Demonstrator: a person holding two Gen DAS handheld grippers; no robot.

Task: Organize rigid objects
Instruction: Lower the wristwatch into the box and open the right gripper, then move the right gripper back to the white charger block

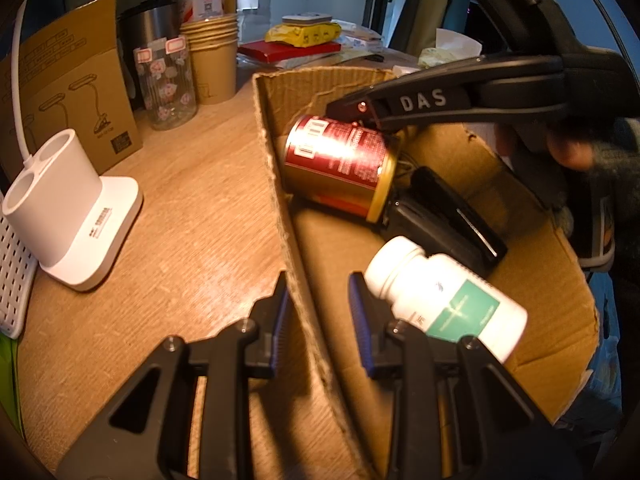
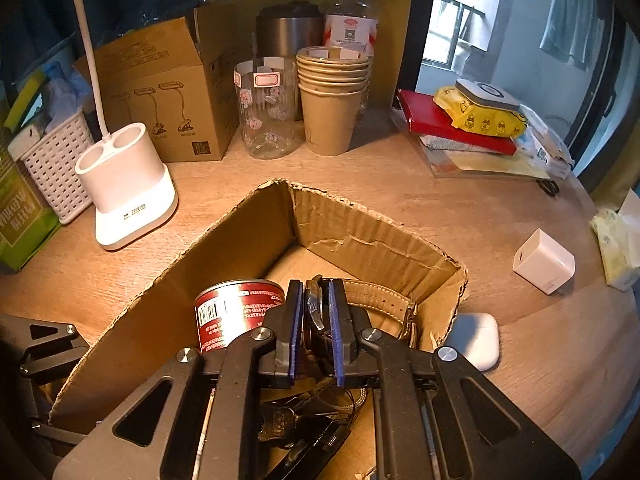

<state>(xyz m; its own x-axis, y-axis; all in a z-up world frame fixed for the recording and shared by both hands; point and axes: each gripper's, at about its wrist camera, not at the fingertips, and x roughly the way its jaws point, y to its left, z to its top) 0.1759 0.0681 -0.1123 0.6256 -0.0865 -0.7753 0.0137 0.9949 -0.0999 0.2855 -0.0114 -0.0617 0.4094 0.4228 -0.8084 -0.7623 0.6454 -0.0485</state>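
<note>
Watch: my right gripper is clamped on its round face; tan strap trails off to the right. It hangs inside the cardboard box, above the bottom.
Left gripper: fingers spread, holding nothing. One finger is outside the box's left wall, one inside. Looks like it's there to steady the box, prob.
Step now: I think I'm putting the watch in w/ the rest.
Next move: lower it to a bare bit of box floor, right of the can, then let go. Go slow; the glass face could scratch.
Lamp base: 1, white, w/ 2 round holes, left of the box on the table.
Red can: 1, in the box, on its side, just left of my right gripper.
Pill bottle: 1, white w/ green label, lying in the box, touching my left gripper's inner finger.
Black things: in the box between can & bottle; can't tell what or how many.
Earbud case: 1, white, on the table just outside the box's right corner.
White cube: 1, on the table, farther right. Not in the box yet.
</note>
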